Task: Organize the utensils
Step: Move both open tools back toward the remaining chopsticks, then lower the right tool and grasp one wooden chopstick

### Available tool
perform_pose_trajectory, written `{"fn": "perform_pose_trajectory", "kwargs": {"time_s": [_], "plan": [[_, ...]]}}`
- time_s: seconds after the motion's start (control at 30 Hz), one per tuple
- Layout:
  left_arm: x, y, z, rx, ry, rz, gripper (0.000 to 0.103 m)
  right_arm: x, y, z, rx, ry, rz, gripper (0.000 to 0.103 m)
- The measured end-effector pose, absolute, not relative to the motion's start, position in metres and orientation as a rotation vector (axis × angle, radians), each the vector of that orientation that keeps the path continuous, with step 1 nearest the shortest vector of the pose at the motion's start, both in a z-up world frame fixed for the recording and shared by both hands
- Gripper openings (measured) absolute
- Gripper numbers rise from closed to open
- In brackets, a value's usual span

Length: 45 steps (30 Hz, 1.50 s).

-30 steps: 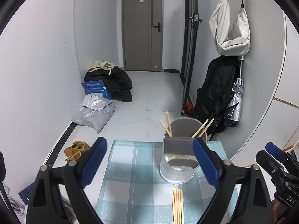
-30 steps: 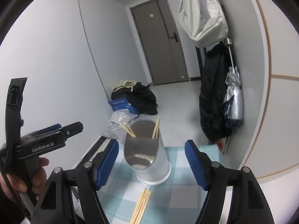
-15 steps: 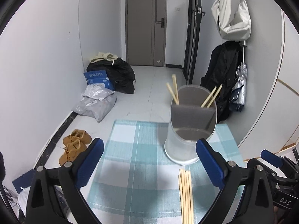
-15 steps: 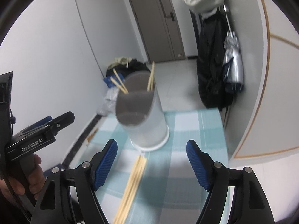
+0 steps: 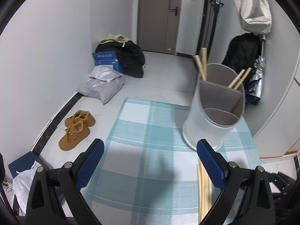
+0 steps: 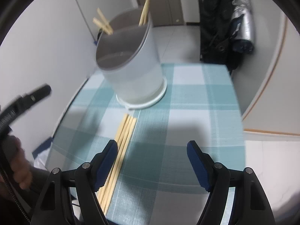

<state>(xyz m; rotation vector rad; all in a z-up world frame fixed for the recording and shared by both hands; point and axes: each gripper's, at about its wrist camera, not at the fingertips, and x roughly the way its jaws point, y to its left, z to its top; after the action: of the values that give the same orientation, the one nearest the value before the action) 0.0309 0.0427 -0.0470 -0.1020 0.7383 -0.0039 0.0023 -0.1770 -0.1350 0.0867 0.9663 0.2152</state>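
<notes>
A white round utensil holder with inner dividers stands on a teal checked tablecloth. Several chopsticks stick up from its back compartments. A bundle of loose chopsticks lies flat on the cloth in front of it. My left gripper hangs open above the cloth, its right finger beside the loose bundle. My right gripper is open too, its left finger over the bundle. Neither holds anything.
The small table ends close behind the holder. On the floor lie brown shoes, grey parcels, a blue box and black bags. A black coat and umbrella hang at right. A hand holds the left gripper.
Both grippers have come down toward the table and tilted lower. The holder and the loose chopsticks now look larger and closer. Both jaws stayed open.
</notes>
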Motion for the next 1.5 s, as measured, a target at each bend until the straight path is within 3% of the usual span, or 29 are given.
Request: {"fn": "perform_pose_trajectory", "kwargs": {"time_s": [0.43, 0.63, 0.8, 1.0, 1.27, 1.5], "plan": [[0.041, 0.064, -0.053, -0.083, 0.819, 0.091, 0.097, 0.025, -0.128, -0.175, -0.076, 1.07, 0.224, 0.074], [0.041, 0.07, -0.051, -0.11, 0.826, 0.077, 0.097, 0.022, -0.128, -0.179, -0.132, 1.095, 0.213, 0.061], [0.044, 0.071, -0.05, -0.129, 0.829, 0.066, 0.097, 0.018, -0.128, -0.181, -0.134, 1.109, 0.211, 0.059], [0.046, 0.078, -0.051, -0.153, 0.841, 0.067, 0.097, 0.023, -0.12, -0.179, -0.185, 1.129, 0.187, 0.048], [0.048, 0.089, -0.056, -0.202, 0.868, 0.091, 0.097, 0.022, -0.11, -0.176, -0.223, 1.152, 0.237, 0.01], [0.048, 0.088, -0.057, -0.213, 0.883, 0.084, 0.097, 0.003, -0.121, -0.174, -0.222, 1.187, 0.276, 0.008]]}}
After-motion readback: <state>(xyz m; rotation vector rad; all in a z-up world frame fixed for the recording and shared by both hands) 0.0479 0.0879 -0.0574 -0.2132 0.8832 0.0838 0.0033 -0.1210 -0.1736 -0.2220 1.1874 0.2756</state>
